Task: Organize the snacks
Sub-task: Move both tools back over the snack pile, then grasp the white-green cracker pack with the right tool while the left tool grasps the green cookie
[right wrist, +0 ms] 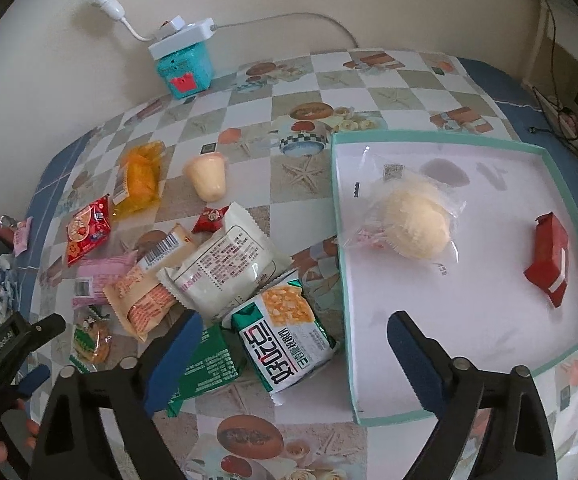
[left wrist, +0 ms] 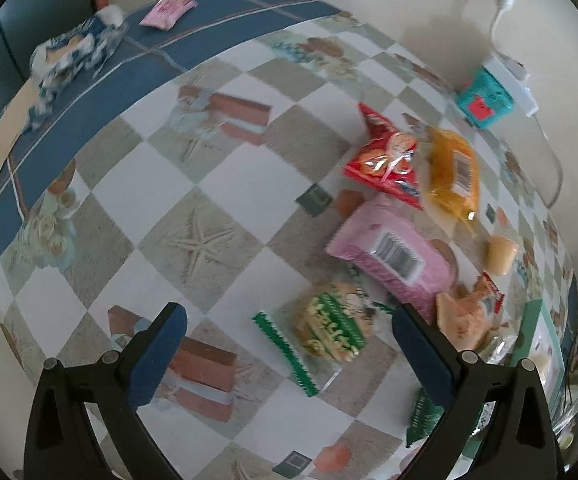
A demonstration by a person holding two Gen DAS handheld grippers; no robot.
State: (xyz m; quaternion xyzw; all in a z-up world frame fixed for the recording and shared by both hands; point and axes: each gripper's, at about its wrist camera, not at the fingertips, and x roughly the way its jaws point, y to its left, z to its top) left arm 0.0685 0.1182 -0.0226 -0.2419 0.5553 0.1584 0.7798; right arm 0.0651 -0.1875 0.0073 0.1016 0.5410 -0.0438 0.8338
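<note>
A heap of snack packets lies on the checked tablecloth. My left gripper (left wrist: 293, 336) is open above a small green-edged biscuit packet (left wrist: 329, 332), which shows between its fingers, untouched. Beyond it lie a pink packet (left wrist: 393, 252), a red packet (left wrist: 385, 160) and an orange packet (left wrist: 455, 168). My right gripper (right wrist: 295, 344) is open over a green and white cracker packet (right wrist: 285, 336), its pads clear of it. A teal-rimmed white tray (right wrist: 339, 208) to the right holds a wrapped bun (right wrist: 413, 220) and a red packet (right wrist: 549, 256).
A teal box (right wrist: 183, 64) with a white power strip on top stands against the wall. A pudding cup (right wrist: 207, 178) lies on its side. A white packet (right wrist: 225, 264) and a dark green one (right wrist: 205, 364) lie by the tray. The left gripper (right wrist: 29, 356) shows at the left edge.
</note>
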